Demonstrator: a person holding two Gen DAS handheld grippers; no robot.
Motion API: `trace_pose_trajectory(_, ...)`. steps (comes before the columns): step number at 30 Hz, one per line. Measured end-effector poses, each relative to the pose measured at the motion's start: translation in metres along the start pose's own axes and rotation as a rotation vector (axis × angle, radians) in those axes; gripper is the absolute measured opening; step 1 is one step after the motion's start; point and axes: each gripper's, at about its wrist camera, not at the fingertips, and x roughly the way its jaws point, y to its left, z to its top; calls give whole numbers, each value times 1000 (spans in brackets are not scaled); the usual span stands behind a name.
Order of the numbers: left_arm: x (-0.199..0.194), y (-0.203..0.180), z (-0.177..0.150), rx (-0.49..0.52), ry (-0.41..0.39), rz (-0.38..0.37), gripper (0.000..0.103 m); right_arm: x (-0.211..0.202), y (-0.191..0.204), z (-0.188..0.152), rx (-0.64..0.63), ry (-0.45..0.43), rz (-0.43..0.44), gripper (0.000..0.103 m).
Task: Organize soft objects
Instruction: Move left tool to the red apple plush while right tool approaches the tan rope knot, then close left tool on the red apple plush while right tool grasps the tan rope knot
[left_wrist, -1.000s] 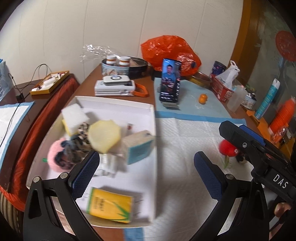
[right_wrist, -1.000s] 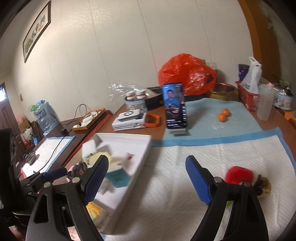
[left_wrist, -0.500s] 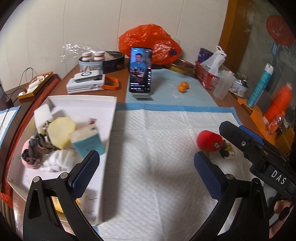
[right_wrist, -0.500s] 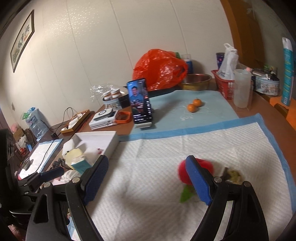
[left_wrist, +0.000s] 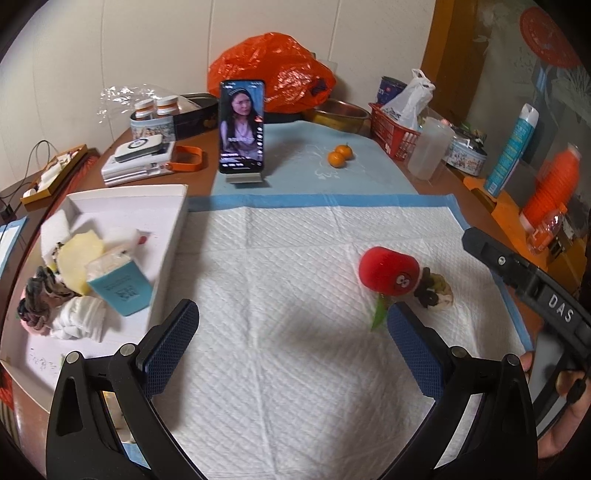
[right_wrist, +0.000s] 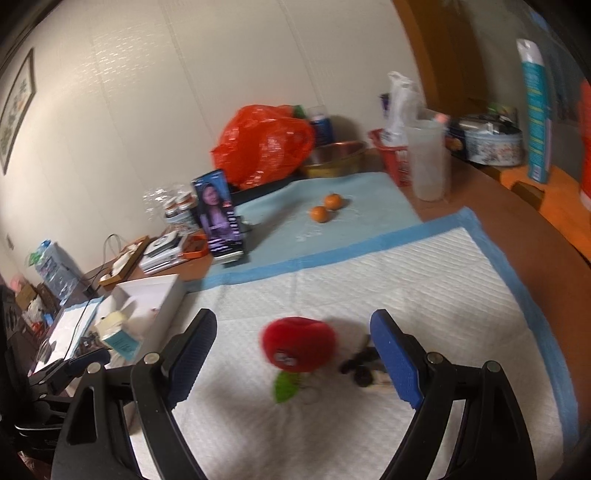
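A red plush apple (left_wrist: 389, 271) (right_wrist: 298, 343) with a green leaf lies on the white quilted pad (left_wrist: 295, 295). A small dark and beige soft thing (left_wrist: 434, 291) (right_wrist: 364, 367) lies touching it on its right. My right gripper (right_wrist: 293, 356) is open, its blue pads standing wide either side of the apple, a little nearer the camera. My left gripper (left_wrist: 291, 347) is open and empty over the pad. A white box (left_wrist: 170, 236) at the left holds sponges, a teal tissue pack (left_wrist: 122, 286), a scrunchie and a white cloth.
A phone (left_wrist: 242, 127) stands on a stand at the pad's far edge, with two oranges (left_wrist: 340, 155) to its right. Behind are an orange bag (left_wrist: 269, 79), a red basket (left_wrist: 397, 131), a plastic cup (left_wrist: 428, 147), tins and bottles.
Both grippers have swung right, away from the white box and toward the red plush apple. The apple now sits between the right gripper's fingers in its view. Both stayed open.
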Motion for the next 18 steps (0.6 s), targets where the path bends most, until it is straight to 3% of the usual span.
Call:
trace_pose_trajectory(9,23,-27,2,43,40,-67,103,0,-73,-8,86,34,-128,86)
trace_pose_trajectory(13,28,-31,4,46,41,-96,103,16,-93,-19,53,114,-134,86)
trace_pose_trajectory(18,35,-39,8,81,37,-140,103,34,-84,-33,-27,197,-97,85)
